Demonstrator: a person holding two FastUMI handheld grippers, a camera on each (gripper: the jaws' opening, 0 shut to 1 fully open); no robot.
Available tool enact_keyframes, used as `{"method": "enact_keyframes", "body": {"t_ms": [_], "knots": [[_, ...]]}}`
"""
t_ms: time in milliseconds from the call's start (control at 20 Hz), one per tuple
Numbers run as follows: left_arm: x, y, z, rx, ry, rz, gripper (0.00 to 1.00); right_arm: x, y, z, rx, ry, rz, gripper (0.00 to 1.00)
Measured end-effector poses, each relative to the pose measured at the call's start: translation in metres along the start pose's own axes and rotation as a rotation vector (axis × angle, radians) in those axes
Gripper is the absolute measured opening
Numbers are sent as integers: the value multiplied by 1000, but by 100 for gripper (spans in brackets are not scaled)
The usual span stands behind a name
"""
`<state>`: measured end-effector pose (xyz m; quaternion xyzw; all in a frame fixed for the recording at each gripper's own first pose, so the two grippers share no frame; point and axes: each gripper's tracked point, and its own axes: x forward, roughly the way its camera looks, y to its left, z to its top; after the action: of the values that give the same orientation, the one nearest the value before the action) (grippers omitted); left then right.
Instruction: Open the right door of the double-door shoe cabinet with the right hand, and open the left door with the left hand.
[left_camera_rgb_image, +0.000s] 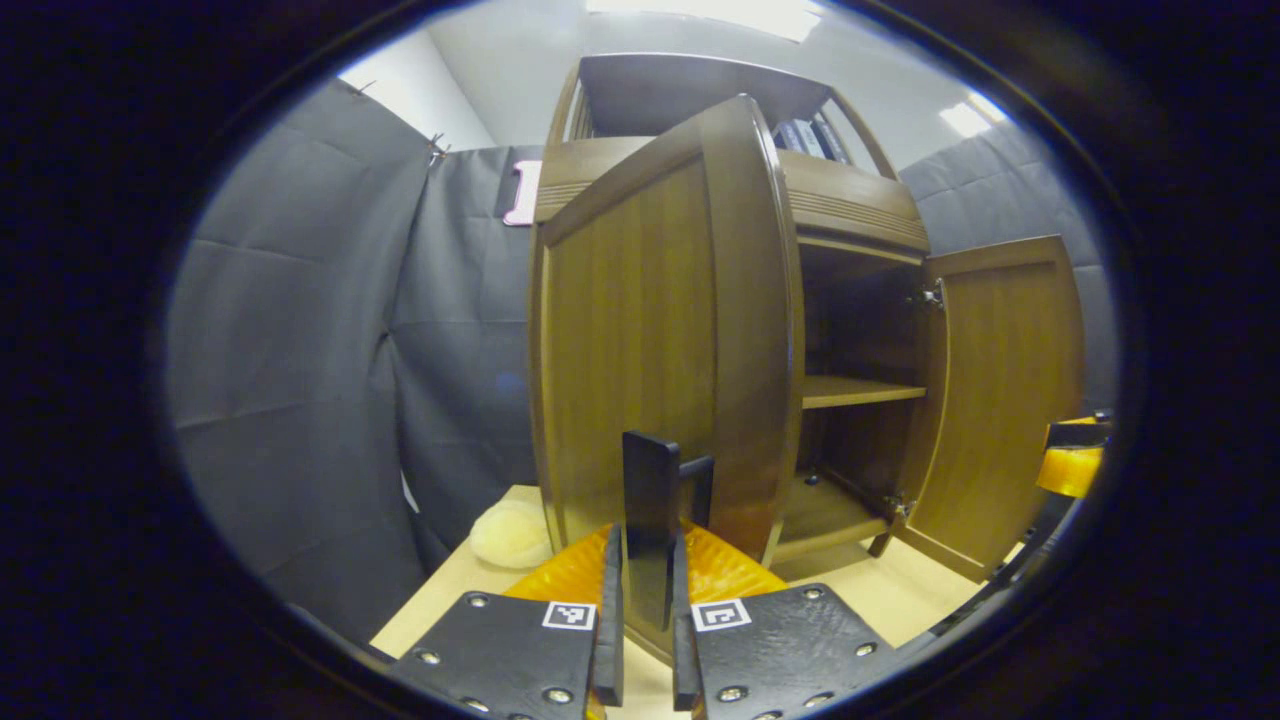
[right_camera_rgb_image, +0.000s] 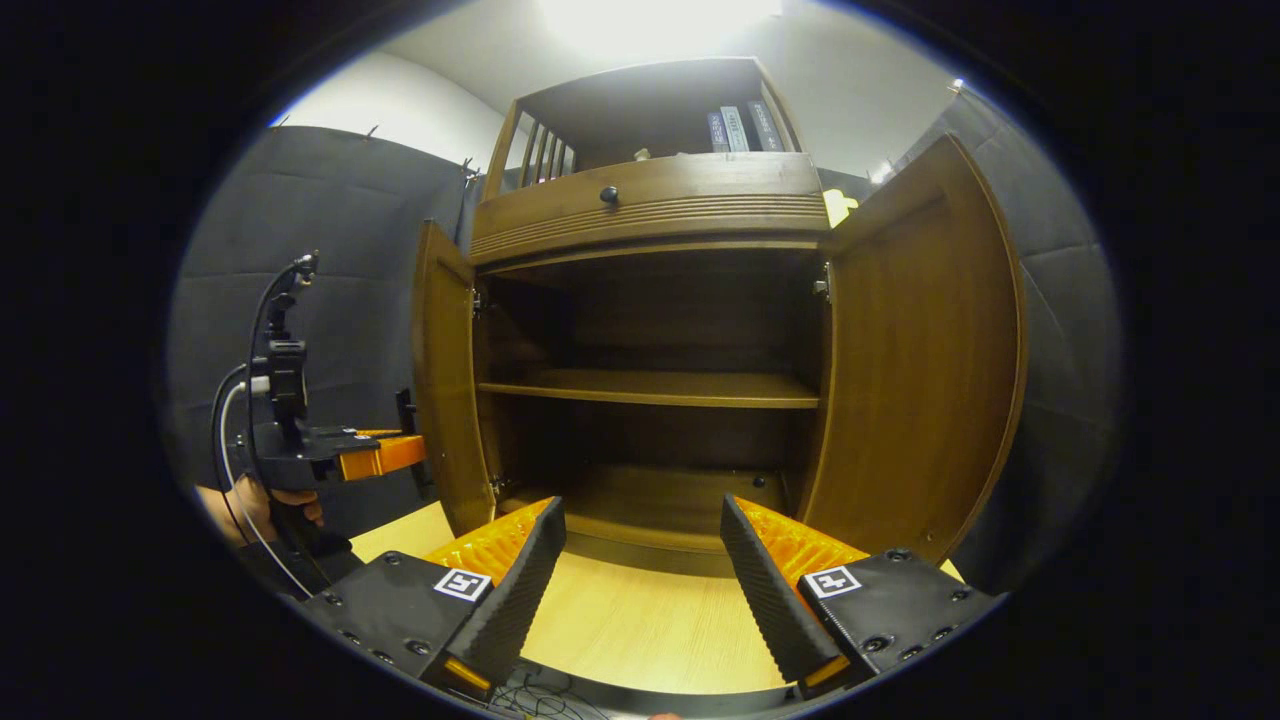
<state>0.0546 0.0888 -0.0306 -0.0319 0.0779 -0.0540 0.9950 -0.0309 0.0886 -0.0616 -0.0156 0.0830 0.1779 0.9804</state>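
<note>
Your left gripper pinches the dark handle of the left door, swung wide from the shoe cabinet at the desk's back edge. Follow the hinge arc, then release; your right gripper, fingers spread and empty, hangs beside the open right door.

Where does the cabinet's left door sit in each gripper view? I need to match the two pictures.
Left gripper view: the left door stands centre frame, swung open, its black handle between the left gripper fingers.
Right gripper view: the same door is left of centre, edge-on beside the open cabinet.
Shared landmark: the middle shelf.
</note>
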Motion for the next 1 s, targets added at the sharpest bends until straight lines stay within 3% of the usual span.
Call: {"method": "enact_keyframes", "body": {"t_ms": [50,250,300,400,500,700,1000], "knots": [[-2,3,0,1,3,0,23,2,2,1,1,1,4,98],[-6,14,-5,-4,11,-4,23,10,18,-1,2,9,24,100],[-6,17,-5,-8,13,1,23,11,21,-1,-3,9,28,93],[-8,23,-7,-12,20,11,23,13,28,0,-17,8,35,93],[-9,27,-12,-24,29,4,23,15,40,-6,-29,10,40,100],[-13,47,-14,4,28,45,7,21,54,-9,-30,22,58,98],[-17,65,-14,7,19,54,10,34,71,-10,-31,32,85,93]]}}
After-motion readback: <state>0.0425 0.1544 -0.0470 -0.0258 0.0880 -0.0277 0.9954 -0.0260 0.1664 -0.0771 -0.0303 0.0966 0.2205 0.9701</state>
